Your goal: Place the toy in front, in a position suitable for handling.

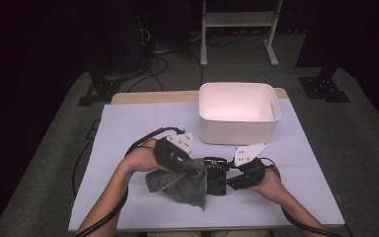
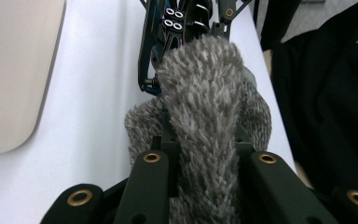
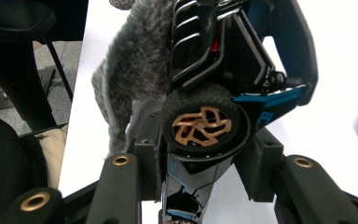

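Cloth (image 1: 177,183), grey and fuzzy, sits at the near middle of the table (image 1: 118,148), held by my left gripper (image 1: 190,167); its jaws are closed on a bunched fold, as the left gripper view shows, with pile squeezed between the pads; the free end drapes down onto the table; the far end lies against the toy car (image 1: 215,177); car is black with blue trim and bronze wheels, lifted and tilted just right of the cloth; my right gripper (image 1: 233,178) has its jaws clamped on the car's body beside a wheel (image 3: 203,126), holding it steady; white bin (image 1: 239,112) stands empty at the far right, well apart from both hands.

Progress, as I judge it: I am wiping the car with the cloth; both things are picked up and brought together, cloth touching the car's side; how much of the body is already wiped I cannot tell; left to do: finish the wipe, then set car and cloth down, perhaps in the bin.
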